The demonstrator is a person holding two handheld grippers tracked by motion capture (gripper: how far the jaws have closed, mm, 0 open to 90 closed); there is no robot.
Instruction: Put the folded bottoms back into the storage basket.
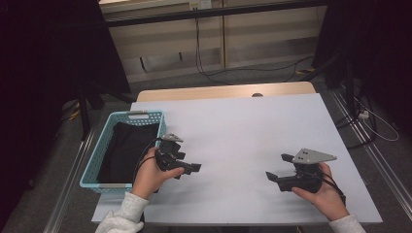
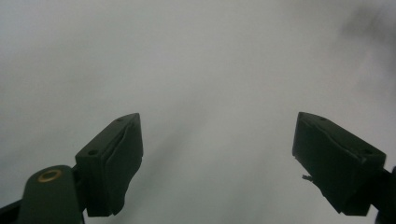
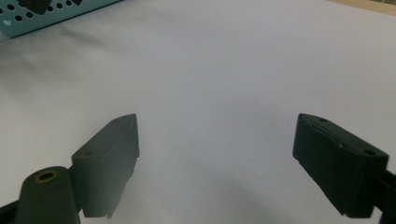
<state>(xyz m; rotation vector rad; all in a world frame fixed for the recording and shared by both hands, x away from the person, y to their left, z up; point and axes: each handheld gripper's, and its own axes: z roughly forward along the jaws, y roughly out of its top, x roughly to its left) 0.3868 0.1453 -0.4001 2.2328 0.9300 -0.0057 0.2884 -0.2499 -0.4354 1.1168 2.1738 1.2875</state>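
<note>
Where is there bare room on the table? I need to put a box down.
The white sheet is bare from the basket across to its right edge, and between the left gripper and right gripper. The crowded part is the left edge, where the basket holds dark cloth.

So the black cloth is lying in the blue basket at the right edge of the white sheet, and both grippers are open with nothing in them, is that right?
Not quite: the blue basket holding the black cloth sits at the left edge of the white sheet, as the high view shows. The rest holds: left gripper and right gripper are open and empty.
</note>
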